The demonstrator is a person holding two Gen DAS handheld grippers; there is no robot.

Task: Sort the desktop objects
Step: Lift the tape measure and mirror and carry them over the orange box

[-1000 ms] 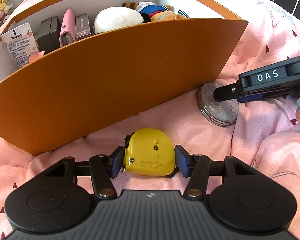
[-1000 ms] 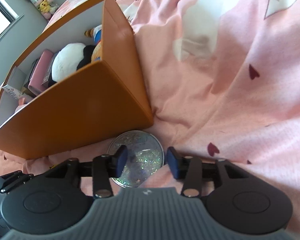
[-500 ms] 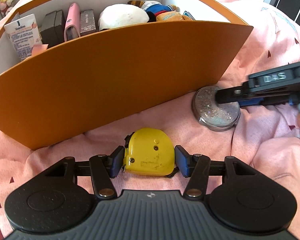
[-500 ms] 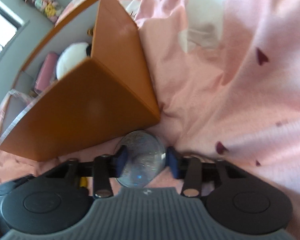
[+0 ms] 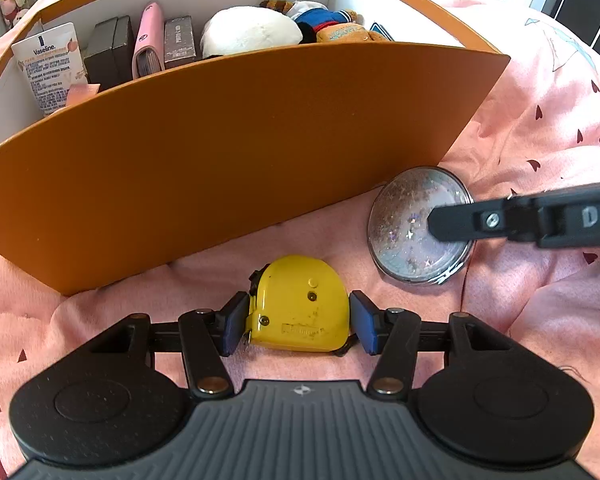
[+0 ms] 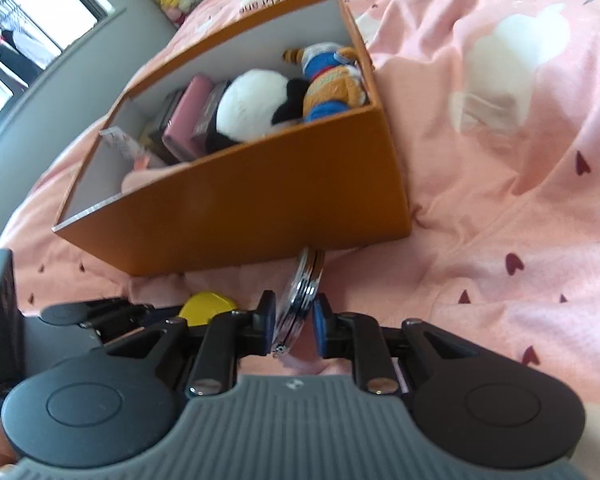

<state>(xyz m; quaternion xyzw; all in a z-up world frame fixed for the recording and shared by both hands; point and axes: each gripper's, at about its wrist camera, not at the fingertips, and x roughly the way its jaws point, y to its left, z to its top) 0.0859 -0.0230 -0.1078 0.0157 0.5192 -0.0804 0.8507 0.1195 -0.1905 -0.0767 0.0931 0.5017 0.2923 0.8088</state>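
My left gripper [image 5: 298,322] is shut on a yellow tape measure [image 5: 300,304], held just above the pink bedsheet in front of the orange box [image 5: 236,148]. My right gripper [image 6: 294,320] is shut on a round glittery compact mirror [image 6: 302,292], gripped by its flat faces and seen edge-on, tilted upright near the box's front right corner. In the left wrist view the mirror [image 5: 408,220] shows its glitter face with the right gripper's finger [image 5: 460,224] across it. The tape measure also peeks out in the right wrist view [image 6: 208,306].
The orange box [image 6: 284,200] holds a Vaseline tube [image 5: 50,68], dark boxes [image 5: 108,50], a pink case [image 5: 148,40], a white plush [image 5: 252,30] and a stuffed doll [image 5: 332,24]. Rumpled pink bedsheet [image 6: 520,180] with dark hearts lies all around.
My right gripper closed on the compact mirror and tipped it up from lying flat onto its edge. My left gripper rose slightly, holding the tape measure throughout.
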